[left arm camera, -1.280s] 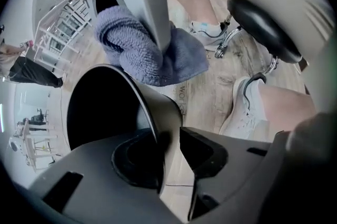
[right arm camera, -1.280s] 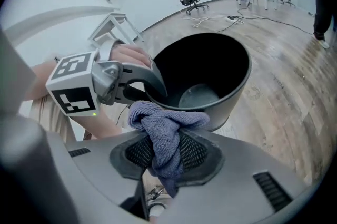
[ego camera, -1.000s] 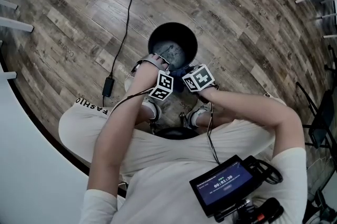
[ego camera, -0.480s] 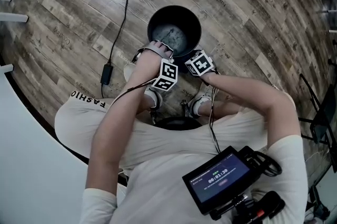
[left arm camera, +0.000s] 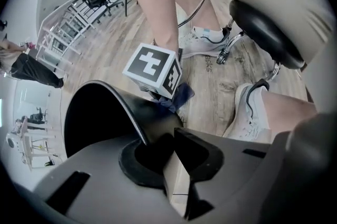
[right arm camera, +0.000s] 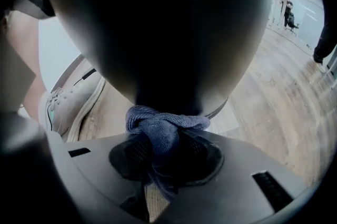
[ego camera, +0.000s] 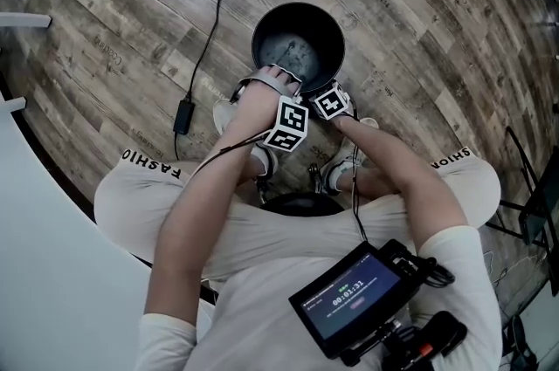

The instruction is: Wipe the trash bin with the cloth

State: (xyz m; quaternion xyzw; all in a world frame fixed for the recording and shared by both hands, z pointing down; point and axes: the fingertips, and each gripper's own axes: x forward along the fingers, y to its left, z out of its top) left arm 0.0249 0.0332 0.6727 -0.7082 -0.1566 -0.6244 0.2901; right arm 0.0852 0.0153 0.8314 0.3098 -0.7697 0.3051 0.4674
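A black round trash bin (ego camera: 298, 5) stands on the wooden floor in front of the seated person's feet. My left gripper (ego camera: 279, 76) reaches over its near rim. In the left gripper view the rim (left arm camera: 128, 115) runs into the narrow gap of that gripper (left arm camera: 169, 145), whose jaws are opening. My right gripper (ego camera: 320, 97) sits just right of it, against the bin's near outer wall. It (right arm camera: 163, 157) is shut on a bunched blue cloth (right arm camera: 166, 130), which presses on the dark wall (right arm camera: 158, 22). The cloth (left arm camera: 178, 98) also shows under the right gripper's marker cube (left arm camera: 154, 69).
The person sits on a black stool (left arm camera: 266, 33), with a white shoe (left arm camera: 202, 38) on each side of the bin's near side. A black cable with a power adapter (ego camera: 183, 114) lies on the floor to the left. Chairs and white racks (left arm camera: 63, 33) stand farther off.
The right gripper with the cloth has slid a little along the bin's near wall, toward the left gripper. The left gripper has stayed at the rim.
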